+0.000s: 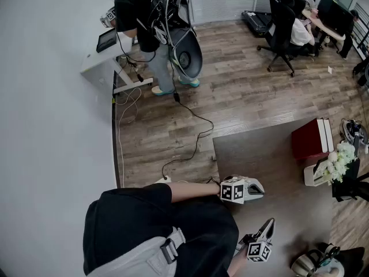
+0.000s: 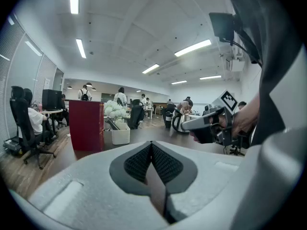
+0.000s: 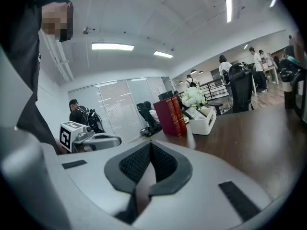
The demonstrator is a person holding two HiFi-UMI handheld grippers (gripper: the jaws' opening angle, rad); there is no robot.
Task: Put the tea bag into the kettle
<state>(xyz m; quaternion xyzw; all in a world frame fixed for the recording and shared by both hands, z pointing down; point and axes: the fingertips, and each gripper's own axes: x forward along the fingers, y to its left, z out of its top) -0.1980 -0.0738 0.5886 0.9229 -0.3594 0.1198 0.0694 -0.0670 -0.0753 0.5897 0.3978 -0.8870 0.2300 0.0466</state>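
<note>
Searching every view for the tea bag turns up nothing: it lies neither on the bare part of the tabletop (image 1: pixel 259 149) nor in either pair of jaws, so I cannot say where it is. The kettle (image 2: pixel 181 121) stands on the tabletop at the person's right. In the left gripper view it shows as a shiny body with a loop handle, just past the right gripper.

The left gripper (image 2: pixel 152 146) has its jaws closed pad against pad with nothing between them. The right gripper (image 3: pixel 151 145) is the same, closed and empty. Both hang low over the near edge of the tabletop, close to the person's body and tipped slightly down.

By my reading the task has not yet started, since no tea bag is picked up and nothing is near the kettle's mouth. The next move calls for finding the tea bag, parting one pair of jaws and bringing them down around it. Whether the kettle's lid is on or off I cannot tell, and that decides whether the other gripper has work to do.

Only the head view shows both grippers together. It also shows the far things in plan: the red books (image 1: pixel 310 138), the white box (image 1: pixel 313 175) and the flowers (image 1: pixel 340 154) along the tabletop's far side. Each gripper view shows the other gripper from the side. The left one alone gives a clear sight of the kettle.
</note>
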